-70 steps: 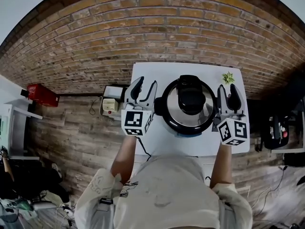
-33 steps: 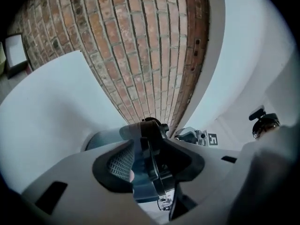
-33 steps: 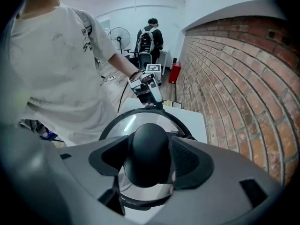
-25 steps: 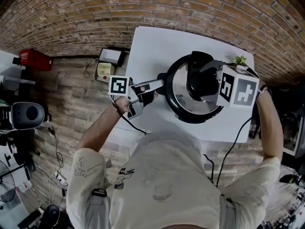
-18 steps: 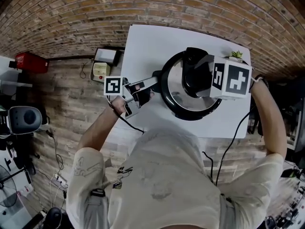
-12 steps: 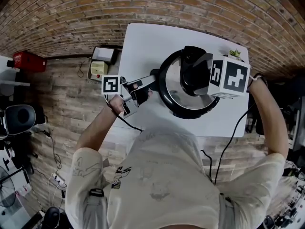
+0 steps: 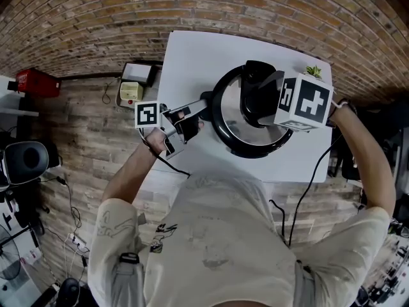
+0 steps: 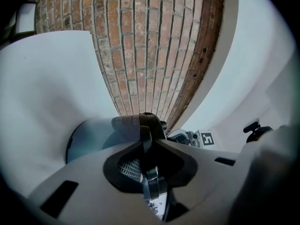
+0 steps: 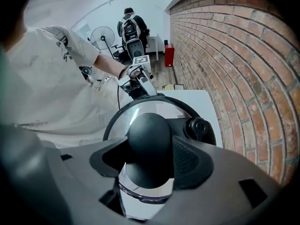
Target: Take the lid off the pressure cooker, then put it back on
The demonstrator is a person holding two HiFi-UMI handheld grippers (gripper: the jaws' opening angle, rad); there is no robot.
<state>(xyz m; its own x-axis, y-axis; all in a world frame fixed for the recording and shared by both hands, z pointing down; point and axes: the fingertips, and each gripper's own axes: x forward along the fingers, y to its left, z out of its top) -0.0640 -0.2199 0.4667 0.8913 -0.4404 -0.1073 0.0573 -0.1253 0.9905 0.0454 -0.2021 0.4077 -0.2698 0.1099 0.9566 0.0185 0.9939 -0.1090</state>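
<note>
1. Now, the black pressure cooker (image 7: 223, 130) stands on the flat white table (image 7: 192, 56). In the head view it sits toward 3 o'clock from the middle of the table.
2. The shiny round metal lid (image 7: 232, 116) is on the cooker, not off it.
3. A black side handle (image 8: 133, 123) sticks out of the cooker at about 9 o'clock in the head view.
4. The left gripper (image 8: 145, 138) reaches in from 9 o'clock and lies nearly flat. Its jaws have just been closing, and they now pinch the side handle between them.
5. The round black knob (image 9: 149, 134) sits on top of the lid, near its middle.
6. The right gripper (image 9: 150, 150) points down at the lid from above. Its two jaws sit one on each side of the knob and squeeze it.
7. A small round black valve (image 9: 199, 125) is on the lid, at about 2 o'clock from the knob in the right gripper view.
8. A little green plant (image 7: 313, 71) stands near the table corner, at about 1 o'clock from the cooker in the head view.
9. A red-brown brick wall (image 7: 192, 5) runs along the table's 12 o'clock side.
</note>
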